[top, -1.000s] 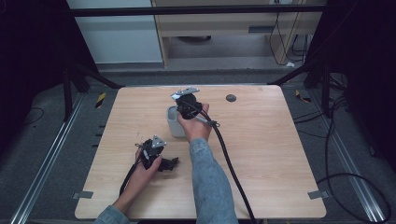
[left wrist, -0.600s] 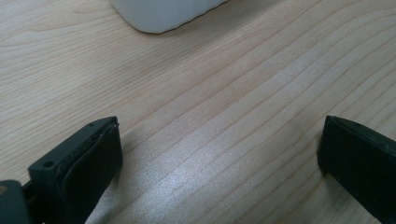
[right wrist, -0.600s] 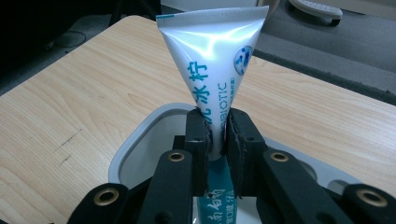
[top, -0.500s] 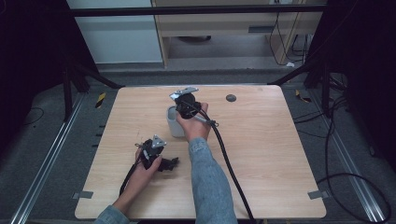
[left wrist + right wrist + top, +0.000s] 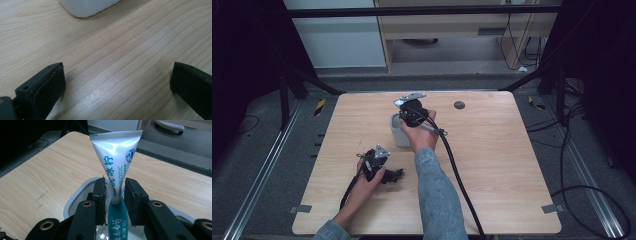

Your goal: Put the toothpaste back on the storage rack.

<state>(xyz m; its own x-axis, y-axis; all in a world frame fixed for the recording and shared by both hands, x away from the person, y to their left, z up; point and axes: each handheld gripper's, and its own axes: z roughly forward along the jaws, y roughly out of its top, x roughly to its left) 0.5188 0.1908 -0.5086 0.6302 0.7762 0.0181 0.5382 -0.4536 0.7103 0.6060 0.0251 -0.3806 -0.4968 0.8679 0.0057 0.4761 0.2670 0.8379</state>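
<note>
A white and teal toothpaste tube (image 5: pixel 117 157) stands cap-down in a pale grey cup (image 5: pixel 75 200), its flat crimped end up. My right gripper (image 5: pixel 115 187) points down over the cup (image 5: pixel 398 131) with the tube between its jaws. The jaws have just been opening, and a thin gap shows on each side of the tube, so the pads no longer press it. In the high view the right gripper (image 5: pixel 412 114) sits above the cup at the table's middle. My left gripper (image 5: pixel 117 82) lies low on the wood, jaws wide open and empty, and appears nearer the front (image 5: pixel 394 175).
The wooden table (image 5: pixel 492 165) has a small dark round disc (image 5: pixel 459 105) near its far edge. The cup's white base (image 5: pixel 87 7) lies just ahead of the left gripper. Black cables trail from both grippers toward the front edge.
</note>
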